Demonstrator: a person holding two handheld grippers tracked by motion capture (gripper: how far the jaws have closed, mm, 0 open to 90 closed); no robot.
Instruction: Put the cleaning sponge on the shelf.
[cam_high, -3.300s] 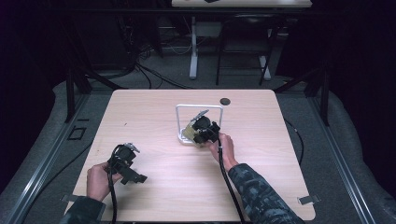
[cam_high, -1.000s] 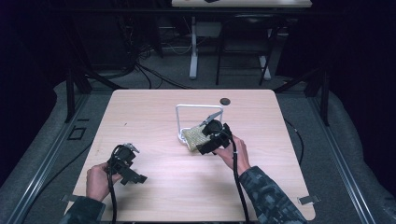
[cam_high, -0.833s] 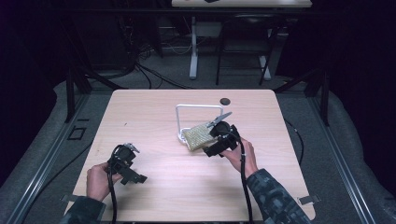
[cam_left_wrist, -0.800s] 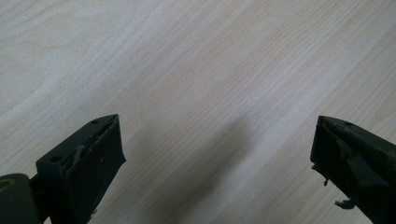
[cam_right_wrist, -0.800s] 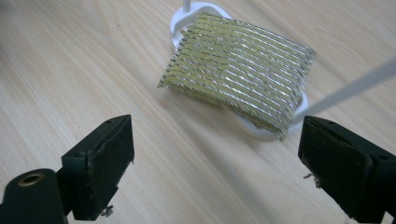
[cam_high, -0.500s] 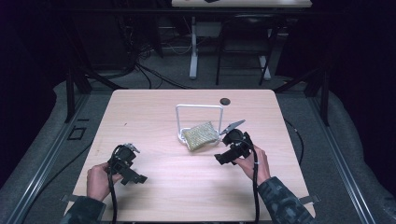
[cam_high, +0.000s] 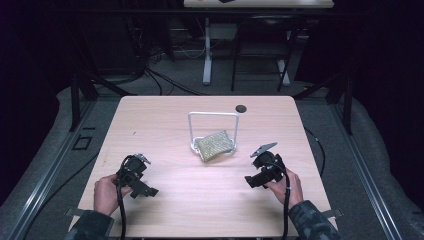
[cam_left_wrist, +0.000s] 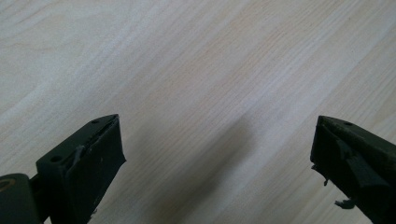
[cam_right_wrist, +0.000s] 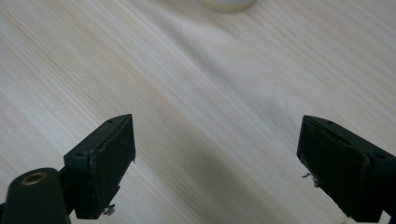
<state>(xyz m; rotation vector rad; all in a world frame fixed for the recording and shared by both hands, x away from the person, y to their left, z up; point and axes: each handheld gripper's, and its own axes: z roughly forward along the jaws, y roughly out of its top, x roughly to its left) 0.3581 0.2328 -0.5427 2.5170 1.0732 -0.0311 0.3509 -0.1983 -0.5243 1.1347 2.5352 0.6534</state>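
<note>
A yellow-green sponge (cam_high: 215, 144) leans on the base of a white wire rack (cam_high: 213, 131) at the middle of the wooden table (cam_high: 165, 120). My right gripper (cam_high: 251, 181) rests low at the front right, well clear of the sponge, held by a hand. In the right gripper view its jaws stand wide apart over bare wood, nothing between them (cam_right_wrist: 215, 172). My left gripper (cam_high: 146, 190) sits at the front left in the other hand. Its jaws are also spread wide over bare wood (cam_left_wrist: 217, 172).
A small dark round disc (cam_high: 241, 108) lies near the table's far edge, right of centre. Cables (cam_high: 286, 210) trail from both grippers toward the front edge. A pale round shape (cam_right_wrist: 228, 3) peeks in at the top of the right gripper view.
My right gripper let go of the sponge at the rack and drew back toward the front right, leaving the sponge leaning there. The left gripper stayed put.
</note>
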